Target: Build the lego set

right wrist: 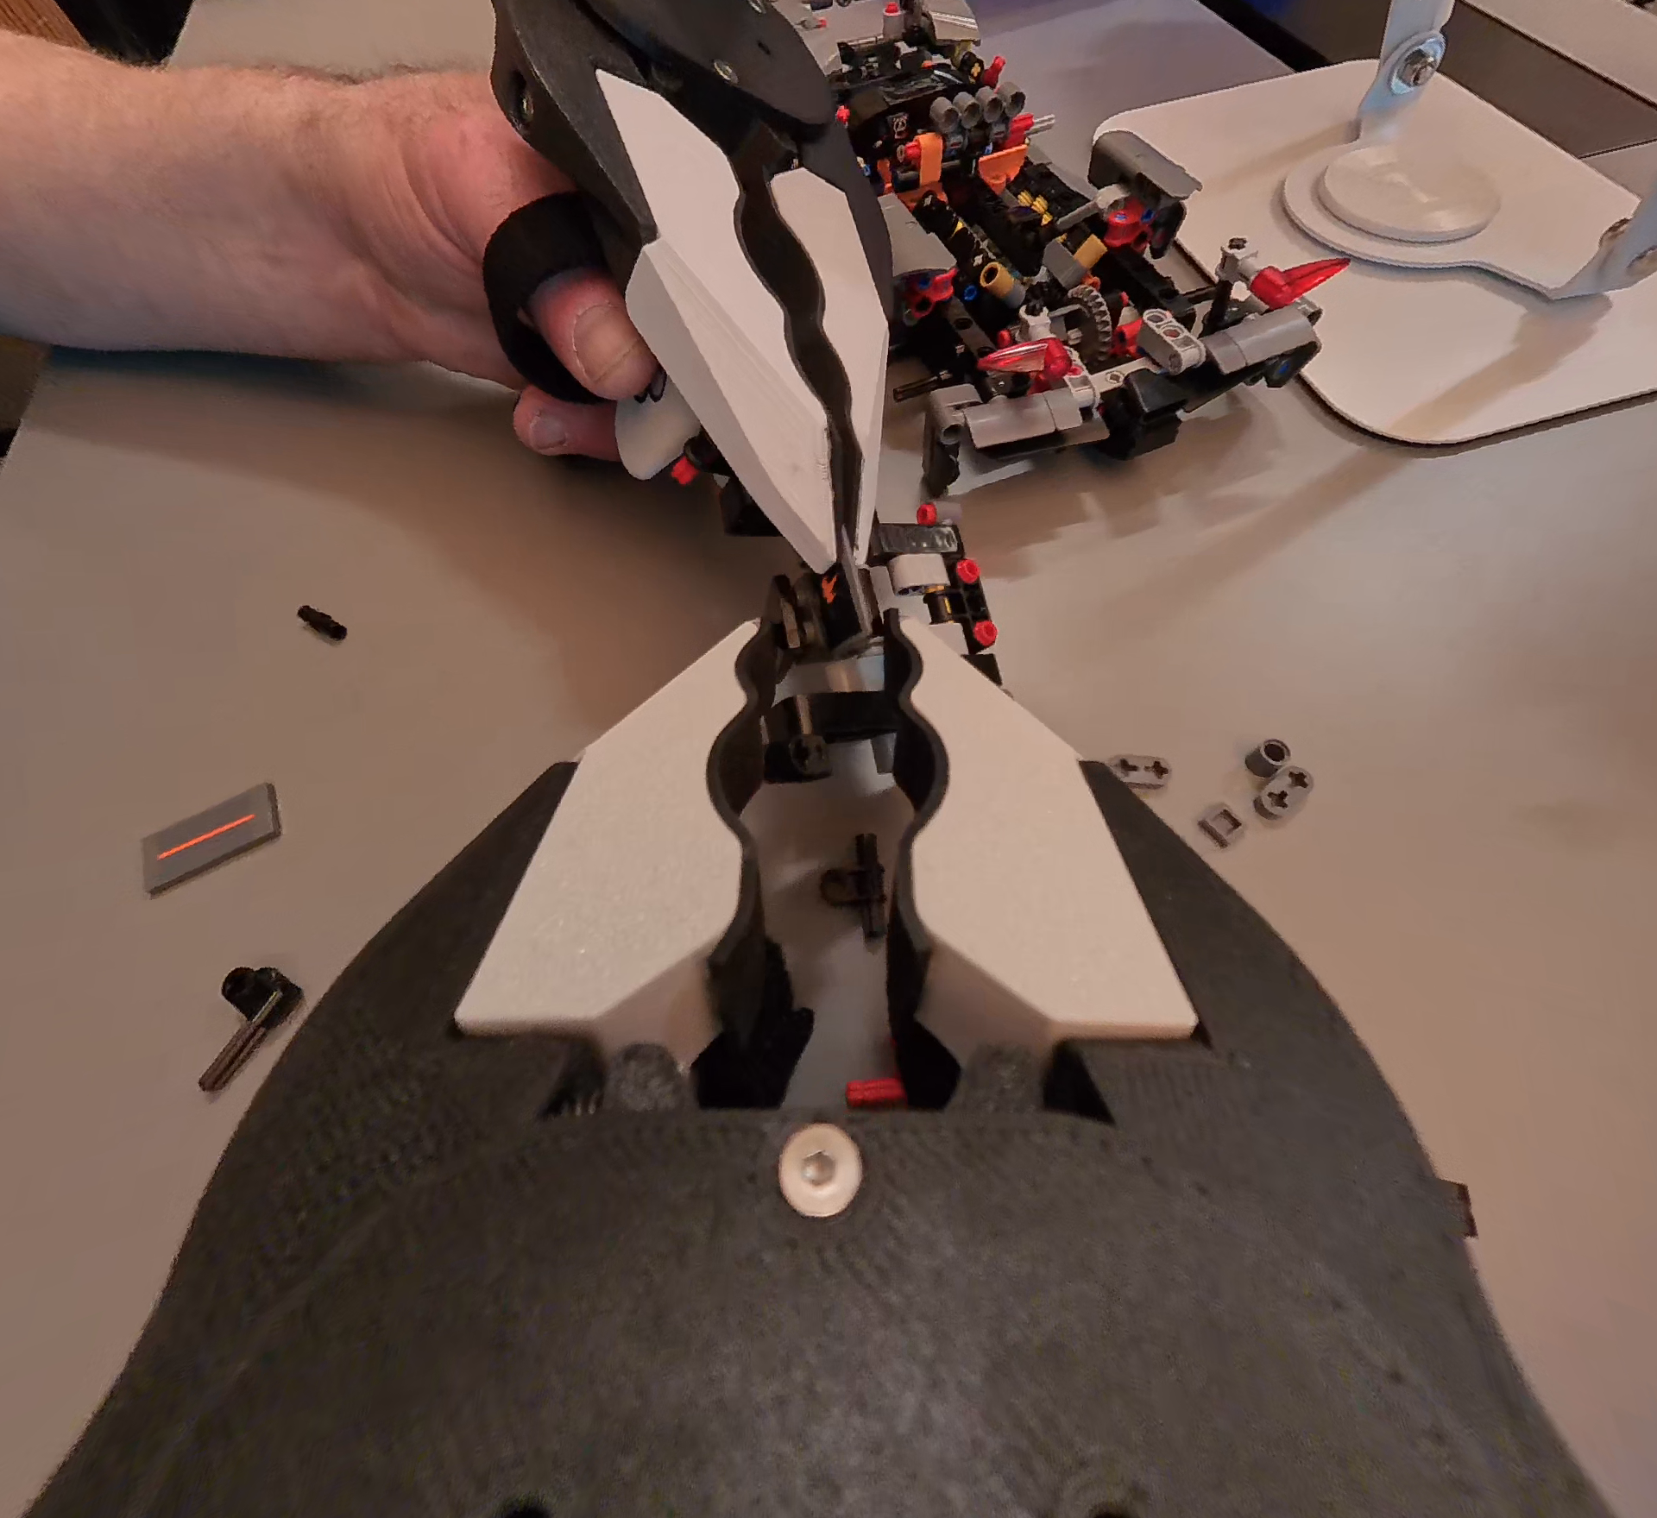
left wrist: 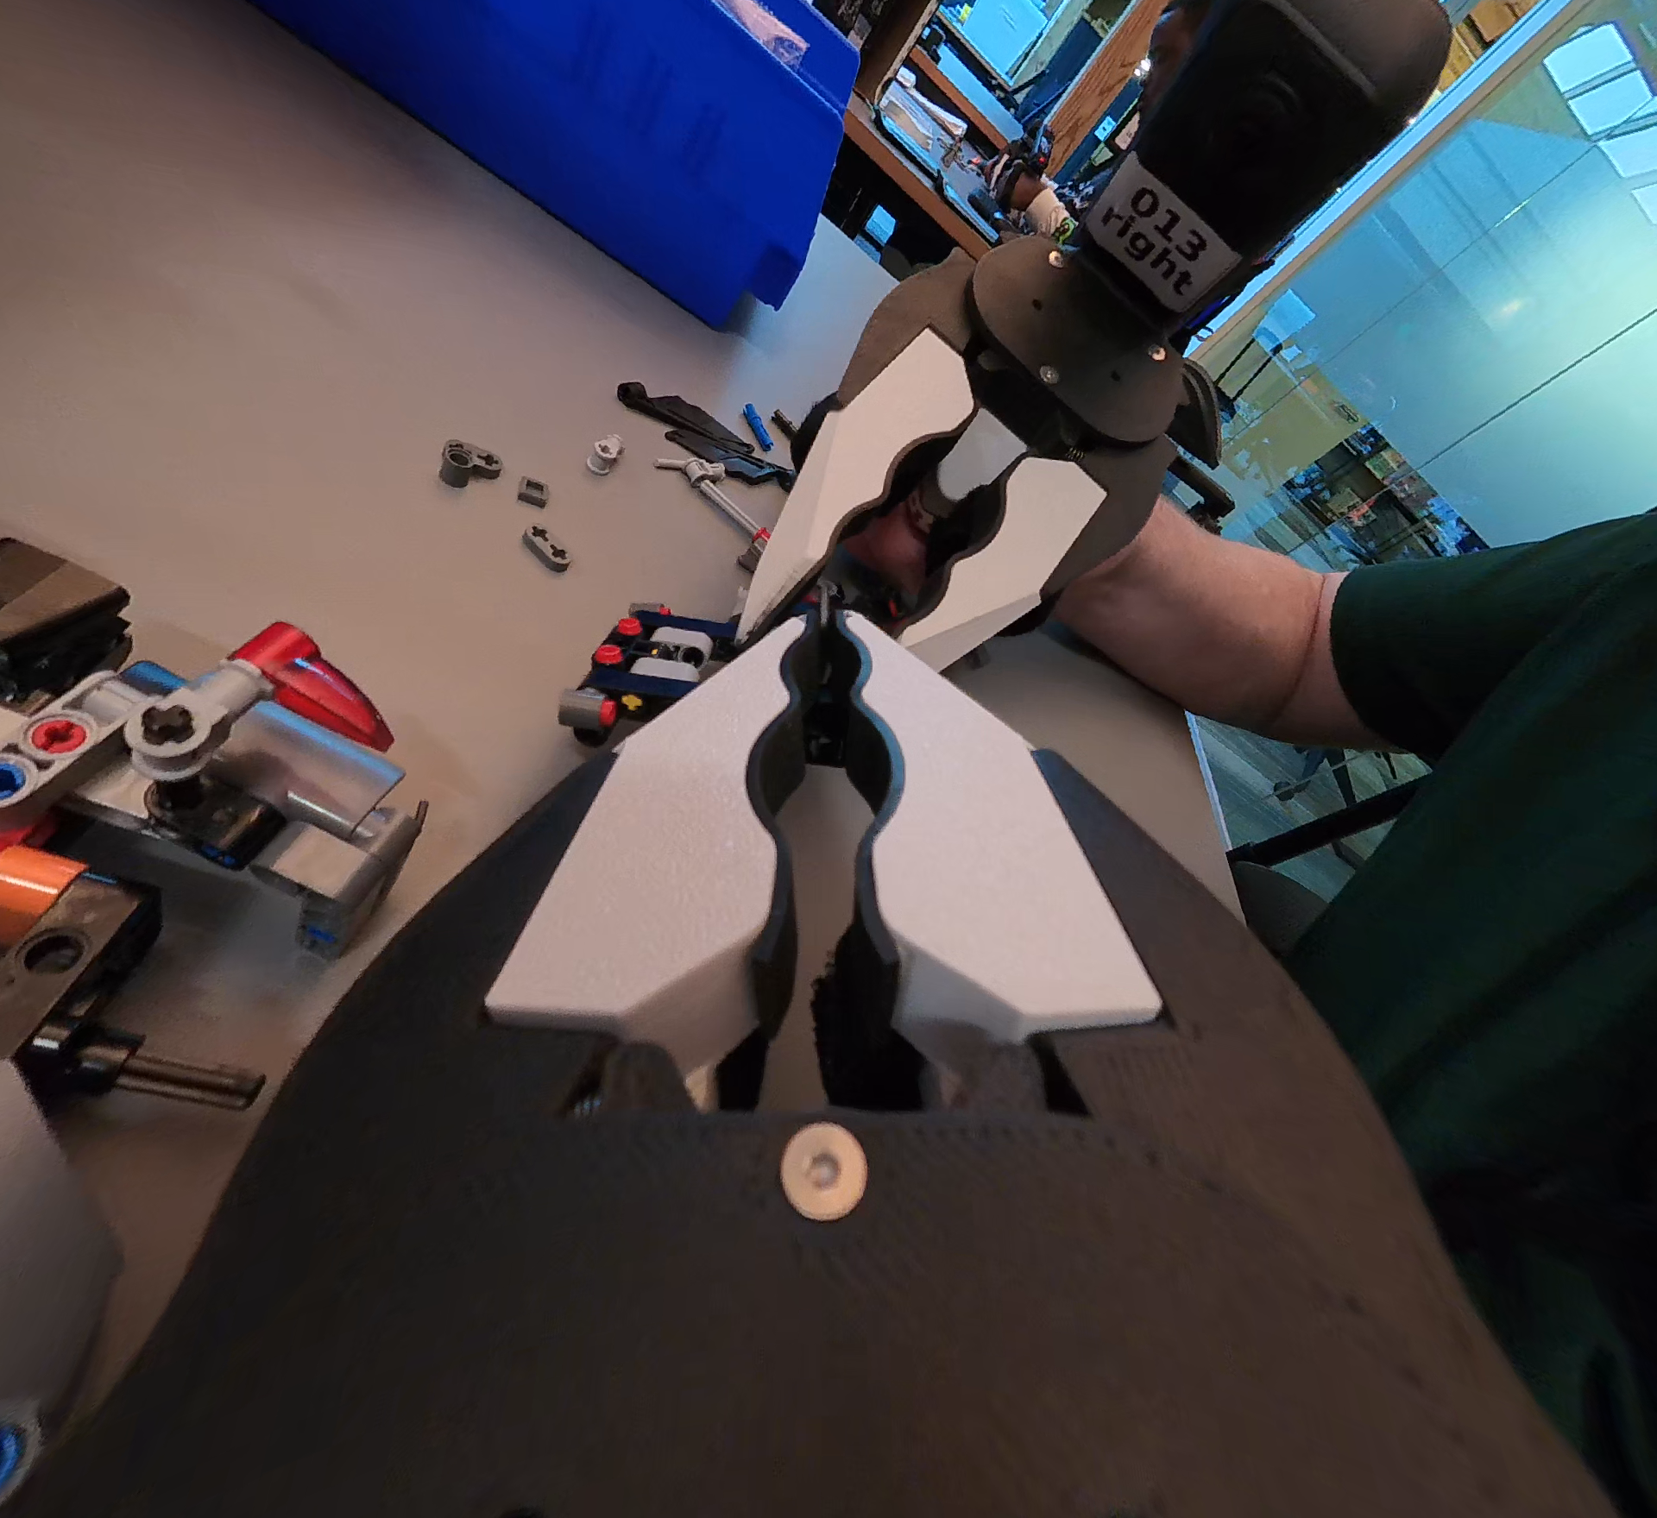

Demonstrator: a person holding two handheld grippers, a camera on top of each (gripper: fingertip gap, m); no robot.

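We hold a small black-and-grey sub-assembly (right wrist: 838, 668) above the desk (right wrist: 448, 578), right gripper (right wrist: 825, 637) fingers clamped on it, left gripper (right wrist: 847, 565) fingers pinching a thin piece against it; the car chassis (right wrist: 1058, 264) stands largely built, loose parts (right wrist: 1255, 785) unfitted.

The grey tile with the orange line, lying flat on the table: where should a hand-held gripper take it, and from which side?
Probably from above, closing across the short width of the grey tile. It is thin and lies flat on the table, so its faces cannot be reached; only the two long edges offer parallel surfaces. No other piece lies close beside it.
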